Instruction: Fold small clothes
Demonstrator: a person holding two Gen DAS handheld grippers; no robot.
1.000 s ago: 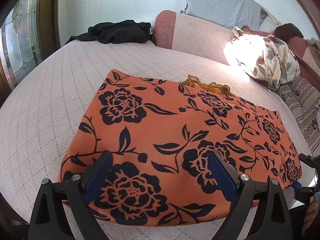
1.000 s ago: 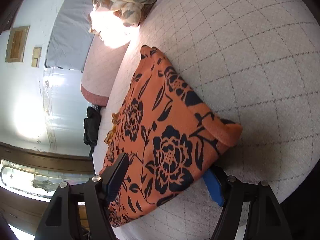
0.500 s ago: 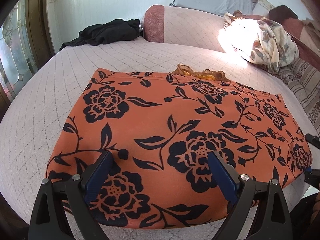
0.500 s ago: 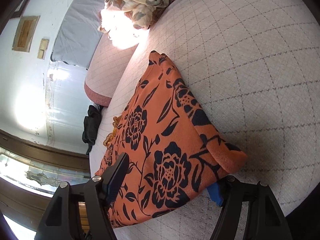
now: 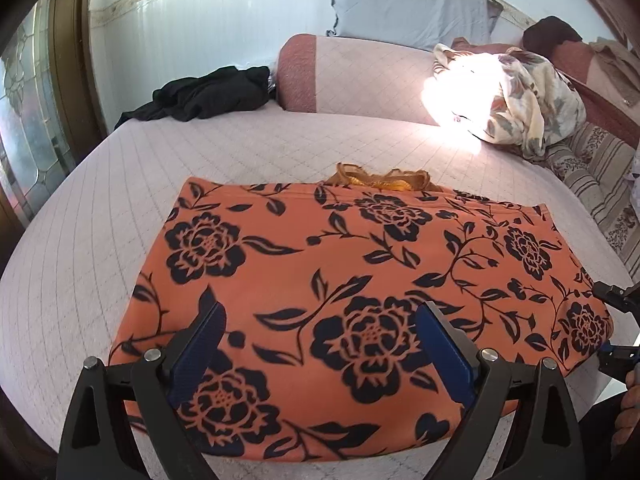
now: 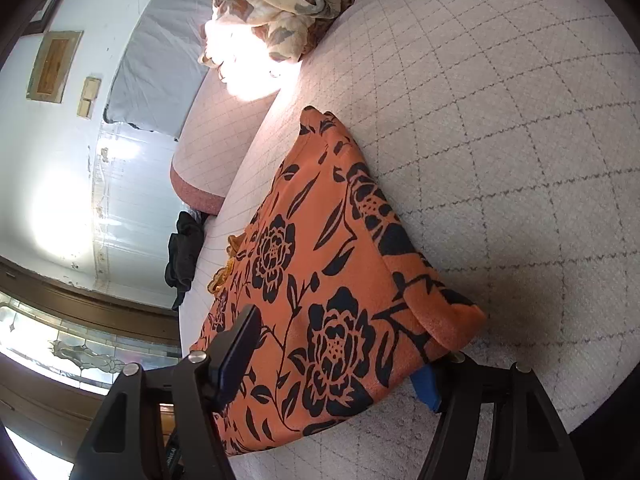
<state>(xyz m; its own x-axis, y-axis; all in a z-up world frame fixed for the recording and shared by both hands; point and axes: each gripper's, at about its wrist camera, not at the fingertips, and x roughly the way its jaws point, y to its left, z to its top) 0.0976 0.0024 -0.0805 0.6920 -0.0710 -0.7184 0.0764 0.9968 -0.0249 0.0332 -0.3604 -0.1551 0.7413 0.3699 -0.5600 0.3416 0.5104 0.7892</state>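
Orange fabric with black flowers, the folded garment [image 5: 360, 272], is lying flat near the front edge of the bed [image 5: 100, 208], which is wearing a pale quilted cover. Left tongs [image 5: 318, 342] are hovering over its near edge, jaws spread wide, gripping nothing. Right tongs [image 6: 336, 360] are sitting at the garment's right corner, jaws wide, one blue pad above the cloth and the other partly hidden under the folded corner; not closed on it. A yellowish lace trim [image 5: 380, 178] is peeking out from the garment's far edge. Farther back, a black garment [image 5: 208, 94] is lying crumpled at the left, and a floral bundle [image 5: 520, 112] is resting at the right by the headboard cushion [image 5: 360, 76].
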